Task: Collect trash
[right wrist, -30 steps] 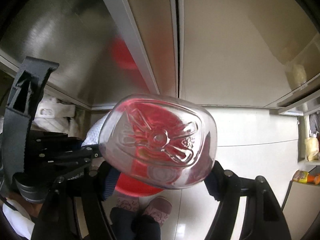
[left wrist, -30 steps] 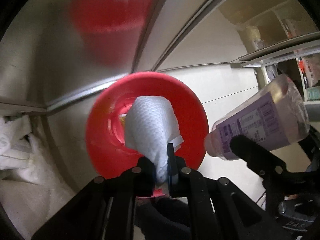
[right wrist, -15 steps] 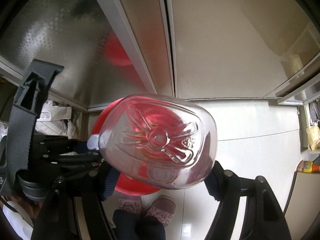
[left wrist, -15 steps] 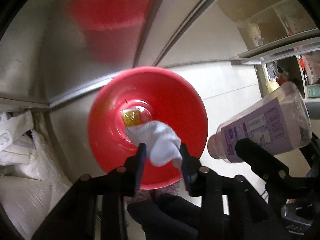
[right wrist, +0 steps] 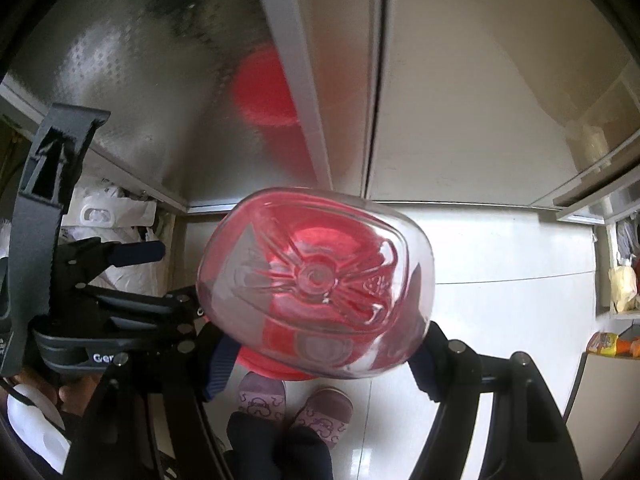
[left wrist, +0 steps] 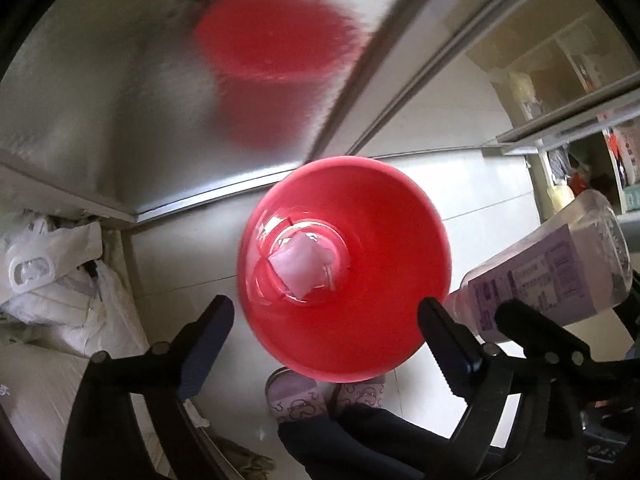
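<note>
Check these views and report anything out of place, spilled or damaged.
Nothing stands out. The white crumpled tissue lies at the bottom of the red plastic bin, the open left gripper is empty above it, and the right gripper holds the clear plastic bottle with the purple label intact.

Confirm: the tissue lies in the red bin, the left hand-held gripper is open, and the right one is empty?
Not quite. The right hand-held gripper is shut on a clear bottle, as the right wrist view shows. The tissue does lie in the red bin, and the left hand-held gripper is open.
</note>
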